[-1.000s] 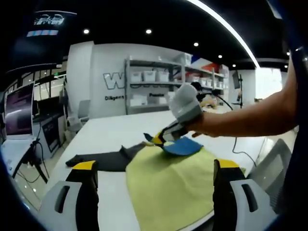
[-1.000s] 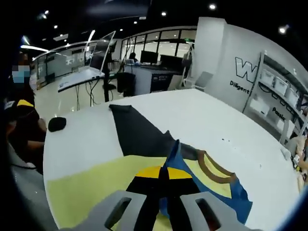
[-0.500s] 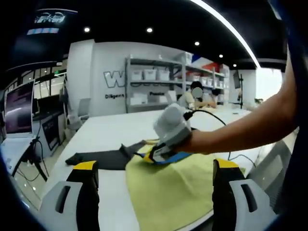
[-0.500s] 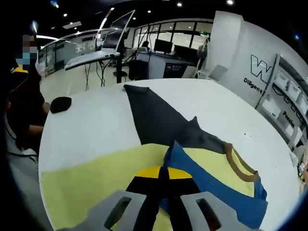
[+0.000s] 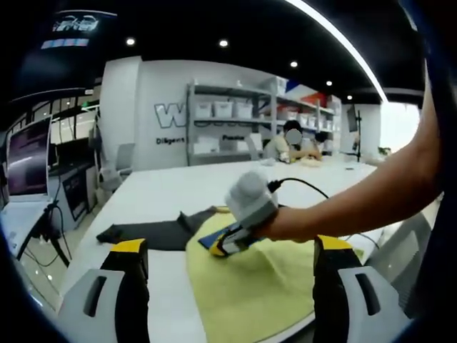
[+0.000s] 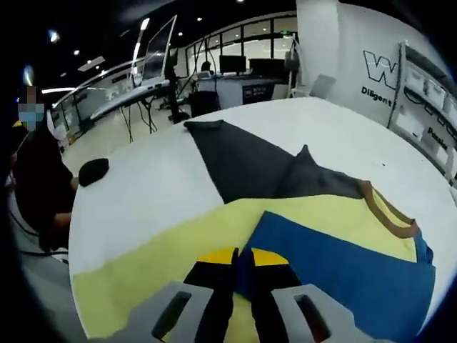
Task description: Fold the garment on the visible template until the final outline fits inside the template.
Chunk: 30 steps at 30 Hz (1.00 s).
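We pinch the blue fold with the right claw while the left claw hangs wide apart.

On the white desk (image 6: 150,186) lies the yellow garment (image 6: 143,268), with its blue panel (image 6: 335,268) folded over the yellow cloth and a brown collar (image 6: 389,214) at the far edge. Beside it, touching the yellow cloth, rests a dark grey template (image 6: 246,161). Our right claw (image 6: 238,259) has its jaws closed on the blue panel's corner. From the left gripper view we see the right claw (image 5: 221,246) low on the garment (image 5: 257,286), gripped by a hand (image 5: 285,225); the left claw (image 5: 225,250) has its jaws far apart, holding nothing. A small black object (image 6: 93,170) sits near the desk's edge.
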Motion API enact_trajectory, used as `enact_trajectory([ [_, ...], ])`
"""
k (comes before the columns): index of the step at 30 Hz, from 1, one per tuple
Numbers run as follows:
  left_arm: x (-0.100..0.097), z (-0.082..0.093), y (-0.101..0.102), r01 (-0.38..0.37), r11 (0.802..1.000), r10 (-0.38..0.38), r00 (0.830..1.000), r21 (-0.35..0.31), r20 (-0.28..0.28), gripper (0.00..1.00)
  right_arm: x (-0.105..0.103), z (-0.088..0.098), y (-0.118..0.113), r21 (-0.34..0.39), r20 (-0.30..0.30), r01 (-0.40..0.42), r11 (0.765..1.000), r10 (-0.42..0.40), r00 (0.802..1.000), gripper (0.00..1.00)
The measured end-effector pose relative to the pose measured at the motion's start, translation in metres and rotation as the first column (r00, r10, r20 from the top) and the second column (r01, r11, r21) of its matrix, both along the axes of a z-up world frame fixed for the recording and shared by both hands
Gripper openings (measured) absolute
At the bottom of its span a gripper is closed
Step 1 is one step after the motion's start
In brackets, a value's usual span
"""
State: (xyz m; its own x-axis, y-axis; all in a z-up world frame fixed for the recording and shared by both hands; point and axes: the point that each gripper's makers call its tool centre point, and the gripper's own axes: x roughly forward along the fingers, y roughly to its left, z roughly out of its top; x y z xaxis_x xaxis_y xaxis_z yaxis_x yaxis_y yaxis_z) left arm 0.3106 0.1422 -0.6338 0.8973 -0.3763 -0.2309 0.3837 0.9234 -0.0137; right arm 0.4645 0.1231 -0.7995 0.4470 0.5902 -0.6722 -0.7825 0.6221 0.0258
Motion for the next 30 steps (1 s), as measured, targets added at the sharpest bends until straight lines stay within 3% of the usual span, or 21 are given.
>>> enact_trajectory([
  [11,0.0,0.0,-0.001,0.003,1.0,-0.003,1.0,-0.005,-0.007,0.91,-0.003,0.003,0.001,0.043,-0.03,0.018,0.999,-0.016,0.999,0.0],
  [17,0.0,-0.001,-0.001,0.005,1.0,-0.005,1.0,-0.011,-0.014,0.9,0.003,0.023,-0.001,0.065,0.038,0.02,0.998,-0.022,0.999,0.0],
  [20,-0.001,0.0,-0.001,0.006,1.0,-0.006,1.0,-0.014,-0.015,0.9,0.016,0.038,-0.024,0.08,0.086,0.074,0.994,-0.081,0.993,0.0],
  [23,-0.001,-0.001,-0.001,0.007,1.0,-0.007,1.0,-0.016,-0.018,0.9,0.031,0.052,-0.068,0.106,0.109,0.17,0.98,-0.182,0.977,0.0],
  [30,-0.001,-0.001,-0.002,0.014,1.0,-0.015,1.0,-0.014,-0.022,0.9,0.044,0.058,-0.161,0.1,0.13,0.327,0.94,-0.338,0.932,0.0],
])
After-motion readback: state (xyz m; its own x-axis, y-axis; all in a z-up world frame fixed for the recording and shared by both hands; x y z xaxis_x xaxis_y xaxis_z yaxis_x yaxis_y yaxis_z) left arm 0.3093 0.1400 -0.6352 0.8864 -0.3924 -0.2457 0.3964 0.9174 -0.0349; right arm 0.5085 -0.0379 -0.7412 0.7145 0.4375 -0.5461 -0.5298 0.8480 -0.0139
